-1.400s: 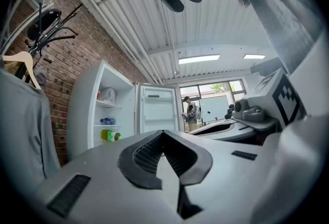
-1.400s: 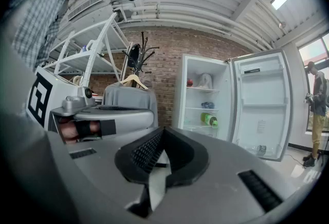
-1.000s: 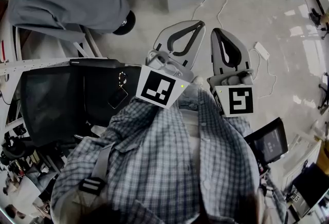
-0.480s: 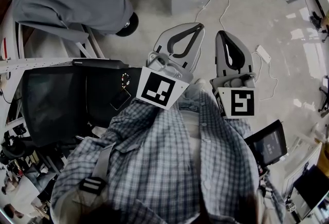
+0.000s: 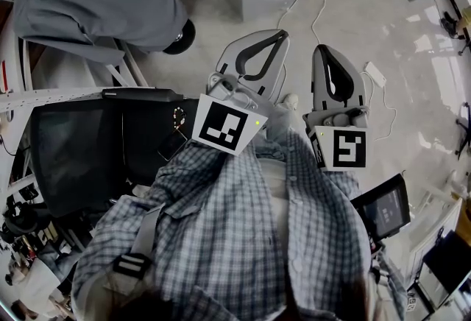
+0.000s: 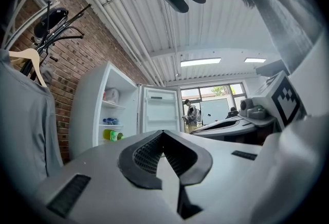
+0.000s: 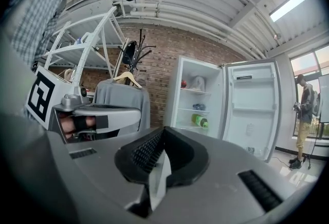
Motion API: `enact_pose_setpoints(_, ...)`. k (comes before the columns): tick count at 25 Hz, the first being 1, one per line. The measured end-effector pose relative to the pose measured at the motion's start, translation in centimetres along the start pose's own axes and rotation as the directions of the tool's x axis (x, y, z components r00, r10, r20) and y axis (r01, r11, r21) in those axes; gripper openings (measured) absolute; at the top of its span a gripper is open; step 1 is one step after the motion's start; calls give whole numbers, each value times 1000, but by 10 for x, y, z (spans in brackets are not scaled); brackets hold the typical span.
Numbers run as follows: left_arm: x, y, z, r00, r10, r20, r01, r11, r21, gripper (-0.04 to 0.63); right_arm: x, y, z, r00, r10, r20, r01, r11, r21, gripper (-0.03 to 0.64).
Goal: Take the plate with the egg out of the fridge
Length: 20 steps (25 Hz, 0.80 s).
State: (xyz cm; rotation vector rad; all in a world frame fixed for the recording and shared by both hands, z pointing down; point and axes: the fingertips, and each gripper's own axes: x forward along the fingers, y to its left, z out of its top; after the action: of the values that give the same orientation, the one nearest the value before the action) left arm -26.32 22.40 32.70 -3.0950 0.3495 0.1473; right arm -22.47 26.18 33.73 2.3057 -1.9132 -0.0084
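The left gripper (image 5: 282, 34) and right gripper (image 5: 321, 49), jaws pressed together and empty, have barely shifted at the person's chest, so the open fridge (image 7: 198, 99) remains well apart, its egg plate indiscernible.

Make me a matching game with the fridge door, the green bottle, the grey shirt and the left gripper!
Things:
1. fridge door
2. green bottle
3. grey shirt
4. left gripper

Places or states:
A. hanging on a hanger
B. fingers closed together, holding nothing
C. swung open
D. on a shelf

Pairs: 1-C, 2-D, 3-A, 4-B.
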Motion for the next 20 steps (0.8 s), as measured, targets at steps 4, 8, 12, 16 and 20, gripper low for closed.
enact_pose_setpoints(4,8,-3,-1,1000,-2,2,2,1000,-2,6,-2,-12,-2,1000,-16,-2,16,1000,5,6)
enact_pose_setpoints(8,21,-3,-1,1000,16,2,-16,1000,-13,6,1,-29,-3,1000,-15,-4,15,1000,11,6)
enact_pose_setpoints(12,35,6,-3,999,37,1,-37,999,-10,6,16,-41,-3,1000,2,7,-2,1000,1,6)
enact_pose_setpoints(16,47,8,-1,998,58,4,-58,998,-22,6,21,-56,-5,1000,16,5,-16,999,-30,6)
enact_pose_setpoints(20,73,6,0,997,72,-1,-72,997,-12,6,29,-84,0,999,26,30,-25,999,-21,6)
